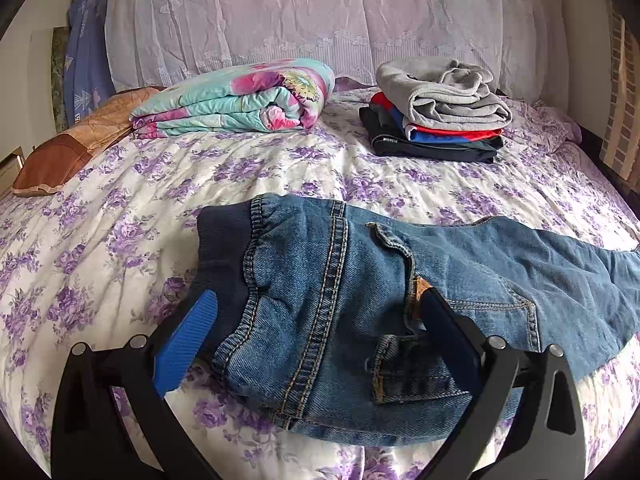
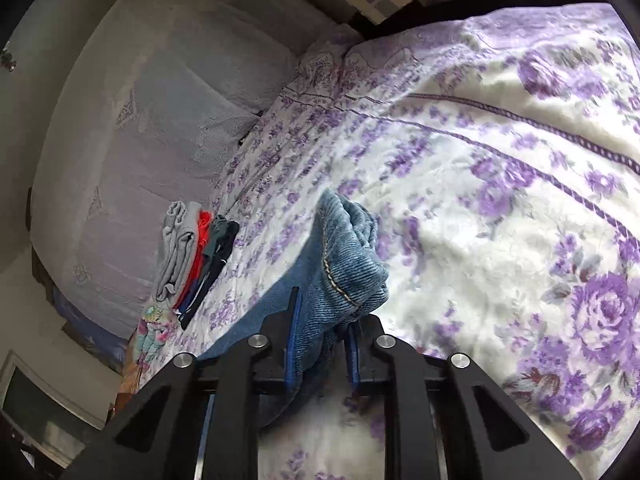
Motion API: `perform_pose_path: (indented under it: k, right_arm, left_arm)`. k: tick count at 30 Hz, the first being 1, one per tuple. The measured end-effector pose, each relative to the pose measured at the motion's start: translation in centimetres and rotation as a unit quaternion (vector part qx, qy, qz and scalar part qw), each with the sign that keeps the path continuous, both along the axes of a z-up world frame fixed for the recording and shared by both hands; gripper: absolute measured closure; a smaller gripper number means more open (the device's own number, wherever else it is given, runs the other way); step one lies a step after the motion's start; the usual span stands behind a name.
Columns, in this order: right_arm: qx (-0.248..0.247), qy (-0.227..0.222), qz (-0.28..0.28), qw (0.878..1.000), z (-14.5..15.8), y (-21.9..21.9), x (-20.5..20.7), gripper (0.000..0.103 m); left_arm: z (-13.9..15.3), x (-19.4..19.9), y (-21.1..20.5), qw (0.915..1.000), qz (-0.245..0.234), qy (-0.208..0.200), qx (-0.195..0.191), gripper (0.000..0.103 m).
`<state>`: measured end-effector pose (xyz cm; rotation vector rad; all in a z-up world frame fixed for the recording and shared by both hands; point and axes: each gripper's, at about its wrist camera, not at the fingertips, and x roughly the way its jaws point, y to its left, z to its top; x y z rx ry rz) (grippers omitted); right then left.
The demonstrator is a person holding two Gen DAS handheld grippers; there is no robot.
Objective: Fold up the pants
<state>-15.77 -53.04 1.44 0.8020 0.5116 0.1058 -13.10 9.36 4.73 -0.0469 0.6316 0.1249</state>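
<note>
Small blue denim pants (image 1: 340, 300) with a dark elastic waistband lie on the flowered bed sheet (image 1: 100, 208), waistband to the left, legs running off to the right. My left gripper (image 1: 316, 320) is open, its blue-padded fingers (image 1: 188, 344) spread on either side of the waist part, low over the sheet. My right gripper (image 2: 322, 344) is shut on the bunched hem end of the pants (image 2: 348, 256), held above the sheet (image 2: 500, 240).
A stack of folded clothes (image 1: 436, 112) with a grey top sits at the back right of the bed. A rolled flowered quilt (image 1: 236, 98) and a brown pillow (image 1: 68, 148) lie at the back left. A lace-covered headboard (image 1: 320, 8) stands behind.
</note>
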Motion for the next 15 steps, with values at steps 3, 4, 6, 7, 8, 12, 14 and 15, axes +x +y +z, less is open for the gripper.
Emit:
perform_pose_path:
  k: [3, 4, 6, 7, 8, 12, 14, 15]
  right_arm:
    - [-0.101, -0.055, 0.019, 0.993, 4.6, 4.0, 0.1, 0.085]
    - [-0.136, -0.073, 0.031, 0.988, 6.1, 5.7, 0.1, 0.085]
    - [-0.211, -0.108, 0.062, 0.970, 8.8, 10.3, 0.6, 0.085]
    - [-0.245, -0.123, 0.079, 0.958, 9.8, 12.6, 0.8, 0.085]
    - [-0.281, -0.137, 0.097, 0.945, 10.6, 15.2, 0.9, 0.085]
    - [-0.399, -0.161, 0.205, 0.879, 10.4, 26.4, 1.3, 0.085]
    - [-0.460, -0.130, 0.283, 0.831, 7.5, 32.2, 1.9, 0.085]
    - [-0.487, -0.111, 0.320, 0.805, 5.6, 34.6, 2.0, 0.085]
  left_arm:
    - [0.0, 0.0, 0.0, 1.0000, -0.001, 0.000, -0.003, 0.004]
    - [0.0, -0.1, 0.0, 1.0000, -0.002, -0.001, -0.005, 0.004]
    - [0.2, -0.3, 0.2, 0.9999, -0.003, -0.006, -0.014, 0.004]
    - [0.2, -0.3, 0.4, 0.9997, -0.004, -0.009, -0.021, 0.005]
    - [0.3, -0.4, 0.6, 0.9995, -0.005, -0.012, -0.028, 0.005]
    - [0.4, -0.6, 1.6, 0.9977, -0.008, -0.024, -0.062, 0.005]
    - [0.4, -0.8, 2.0, 0.9966, -0.012, -0.029, -0.076, 0.005]
    - [0.4, -0.8, 2.1, 0.9962, -0.014, -0.031, -0.080, 0.005]
